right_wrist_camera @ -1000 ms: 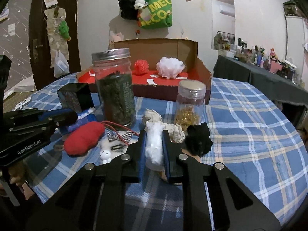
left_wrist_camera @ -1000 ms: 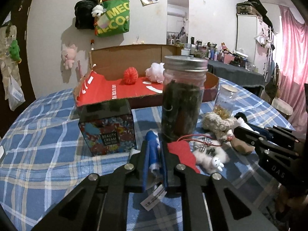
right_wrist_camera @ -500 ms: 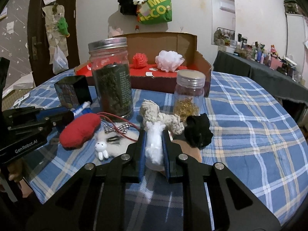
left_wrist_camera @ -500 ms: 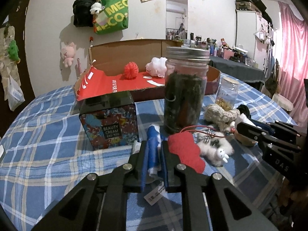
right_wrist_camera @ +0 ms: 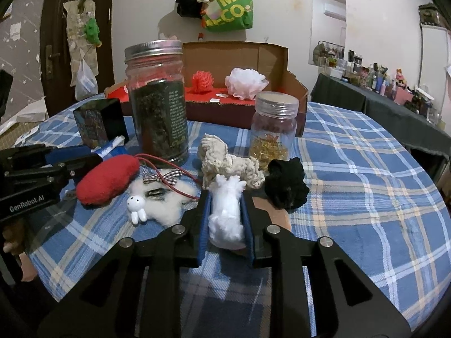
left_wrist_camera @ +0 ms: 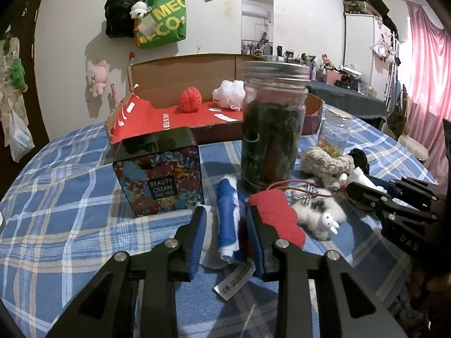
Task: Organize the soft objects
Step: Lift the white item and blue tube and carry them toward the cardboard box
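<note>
A rolled blue-and-white cloth (left_wrist_camera: 227, 217) lies on the checked tablecloth between the jaws of my left gripper (left_wrist_camera: 225, 211). Those jaws are opening, and a gap shows beside the left pad. My right gripper (right_wrist_camera: 224, 197) has its pads against a white fluffy toy (right_wrist_camera: 225, 214); its jaws are starting to open, but the fluff still fills the gap. A red plush (right_wrist_camera: 108, 178), a woolly white piece with a bunny (right_wrist_camera: 160, 200), a cream knitted scrunchie (right_wrist_camera: 228, 166) and a black scrunchie (right_wrist_camera: 286, 186) lie close by.
An open cardboard box (left_wrist_camera: 174, 118) with a red lining stands at the back, holding a red puff (left_wrist_camera: 191, 100) and a white puff (left_wrist_camera: 229, 94). A tall jar (left_wrist_camera: 272, 129), a small jar (right_wrist_camera: 273, 129) and a floral tin (left_wrist_camera: 160, 180) stand in front of it.
The left jaws were shut on the blue cloth and have parted, leaving it lying between them. The right jaws have widened slightly and the white fluff has spread out.
</note>
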Demonstrator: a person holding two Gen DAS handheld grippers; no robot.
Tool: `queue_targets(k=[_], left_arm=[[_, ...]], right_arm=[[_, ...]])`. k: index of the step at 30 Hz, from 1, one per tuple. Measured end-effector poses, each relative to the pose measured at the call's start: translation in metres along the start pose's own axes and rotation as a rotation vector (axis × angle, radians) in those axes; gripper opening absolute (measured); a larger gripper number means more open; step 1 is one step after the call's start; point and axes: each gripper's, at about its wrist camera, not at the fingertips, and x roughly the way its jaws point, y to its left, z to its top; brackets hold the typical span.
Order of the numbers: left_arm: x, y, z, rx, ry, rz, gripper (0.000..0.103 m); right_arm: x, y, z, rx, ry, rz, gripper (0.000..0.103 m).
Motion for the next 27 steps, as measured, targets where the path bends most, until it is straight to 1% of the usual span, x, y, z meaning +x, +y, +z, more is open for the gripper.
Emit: queue_targets(k=[1, 3, 7, 8, 9, 10, 11, 13, 15, 17, 22, 23, 24, 27], left_arm=[[0.000, 0.001, 0.000, -0.002, 0.001, -0.003, 0.033], [0.000, 0.003, -0.001, -0.004, 0.008, -0.007, 0.041], [-0.002, 0.008, -0.002, -0.005, 0.009, 0.000, 0.042], [-0.001, 0.008, -0.002, -0.005, 0.011, -0.002, 0.039], [-0.001, 0.007, -0.002, -0.003, 0.011, -0.002, 0.030], [-0.001, 0.007, -0.002, -0.002, 0.011, -0.001, 0.023], [-0.001, 0.006, -0.002, 0.005, 0.014, -0.008, 0.019], [0.000, 0.004, -0.004, 0.022, 0.020, -0.026, 0.019], [-0.002, 0.001, -0.005, 0.040, 0.007, -0.007, 0.019], [-0.003, 0.000, -0.004, 0.046, 0.002, -0.009, 0.019], [0.002, 0.000, -0.003, 0.045, 0.038, -0.029, 0.017], [0.003, 0.000, -0.002, 0.044, 0.043, -0.029, 0.015], [0.003, 0.001, -0.002, 0.038, 0.045, -0.035, 0.014], [-0.001, 0.001, -0.002, 0.024, 0.034, -0.050, 0.013]], right_arm=[[-0.001, 0.000, -0.001, -0.002, -0.001, -0.001, 0.021], [0.000, -0.001, -0.001, 0.001, 0.003, 0.001, 0.021], [-0.001, -0.003, -0.002, 0.014, 0.002, 0.009, 0.021], [-0.001, -0.003, -0.002, 0.015, -0.002, 0.009, 0.021], [-0.002, -0.003, -0.003, 0.015, -0.009, 0.009, 0.021], [-0.002, -0.003, -0.003, 0.015, -0.011, 0.010, 0.021], [-0.002, -0.004, -0.003, 0.017, -0.015, 0.014, 0.021], [-0.002, -0.005, -0.003, 0.022, -0.009, 0.021, 0.021], [-0.002, -0.007, -0.003, 0.030, -0.009, 0.027, 0.021], [-0.001, -0.007, -0.002, 0.036, -0.004, 0.033, 0.021], [0.001, -0.004, -0.003, 0.014, 0.006, 0.020, 0.021], [0.000, -0.004, -0.004, 0.013, -0.002, 0.020, 0.019], [-0.003, -0.005, -0.003, 0.019, -0.017, 0.037, 0.013], [-0.012, -0.002, 0.003, 0.017, -0.053, 0.050, 0.012]])
